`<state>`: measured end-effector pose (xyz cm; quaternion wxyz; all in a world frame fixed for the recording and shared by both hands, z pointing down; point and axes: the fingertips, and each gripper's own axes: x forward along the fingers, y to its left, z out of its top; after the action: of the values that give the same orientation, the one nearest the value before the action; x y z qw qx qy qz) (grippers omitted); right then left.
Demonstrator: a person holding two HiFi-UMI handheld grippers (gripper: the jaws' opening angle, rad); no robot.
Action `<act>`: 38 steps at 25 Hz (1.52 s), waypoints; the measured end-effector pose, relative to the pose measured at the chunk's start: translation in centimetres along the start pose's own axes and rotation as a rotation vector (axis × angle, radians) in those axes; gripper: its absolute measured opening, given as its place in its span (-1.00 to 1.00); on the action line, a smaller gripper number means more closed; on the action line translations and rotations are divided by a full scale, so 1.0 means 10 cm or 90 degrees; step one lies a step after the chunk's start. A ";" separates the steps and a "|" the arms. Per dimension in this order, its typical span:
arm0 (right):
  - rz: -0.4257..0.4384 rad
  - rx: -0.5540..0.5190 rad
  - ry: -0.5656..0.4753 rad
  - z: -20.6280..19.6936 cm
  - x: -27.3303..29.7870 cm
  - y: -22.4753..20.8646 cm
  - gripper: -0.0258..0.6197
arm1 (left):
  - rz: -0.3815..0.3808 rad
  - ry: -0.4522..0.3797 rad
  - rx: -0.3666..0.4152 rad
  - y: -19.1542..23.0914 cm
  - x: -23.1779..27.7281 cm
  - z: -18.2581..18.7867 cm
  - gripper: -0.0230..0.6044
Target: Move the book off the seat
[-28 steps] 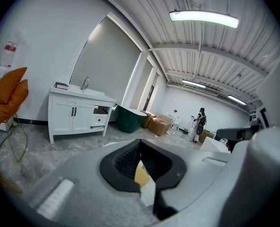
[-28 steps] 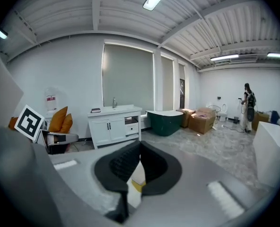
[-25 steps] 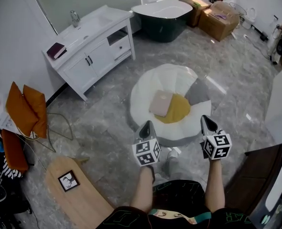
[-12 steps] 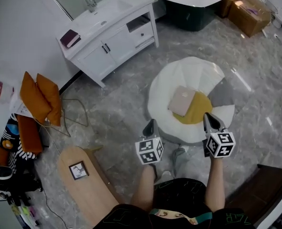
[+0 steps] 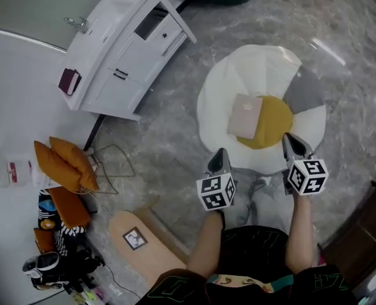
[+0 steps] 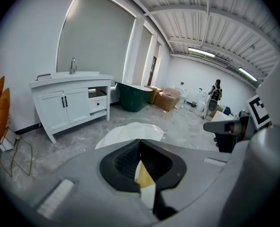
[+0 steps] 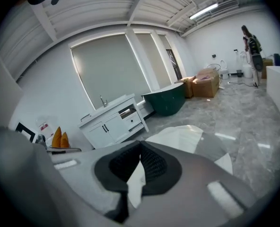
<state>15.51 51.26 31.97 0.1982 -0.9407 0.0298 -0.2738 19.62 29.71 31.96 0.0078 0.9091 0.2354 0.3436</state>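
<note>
A pale pink book [image 5: 244, 116] lies flat on the yellow middle of a round white floor seat [image 5: 239, 75]. My left gripper [image 5: 220, 152] is shut and empty at the seat's near edge, just short of the book. Also shut and empty, my right gripper [image 5: 291, 138] hangs over the seat's near right rim, right of the book. In the left gripper view the closed jaws [image 6: 140, 141] point at the white seat [image 6: 130, 131]. The right gripper view shows closed jaws [image 7: 140, 143] with the seat [image 7: 187, 136] beyond them.
A white vanity cabinet [image 5: 127, 49] stands at the upper left, with a dark red book [image 5: 69, 81] on top. Orange cushions [image 5: 64, 164] and a wire stand lie left. A wooden board [image 5: 143, 246] lies near my legs. A green tub [image 6: 133, 96] and cardboard boxes [image 6: 167, 98] stand farther off.
Both grippers have come down and forward to the seat's near edge, still shut. The head view has swung, so the cabinet has shifted to the upper left.
</note>
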 end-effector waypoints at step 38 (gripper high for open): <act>-0.093 0.133 0.205 -2.64 2.28 -0.59 -0.91 | -0.160 0.334 0.120 0.93 2.84 -2.31 -0.89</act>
<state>20.65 43.53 66.11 0.2667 -0.8589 -0.0356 -0.4357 27.60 30.37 68.91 -0.0951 0.7497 0.3711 0.5396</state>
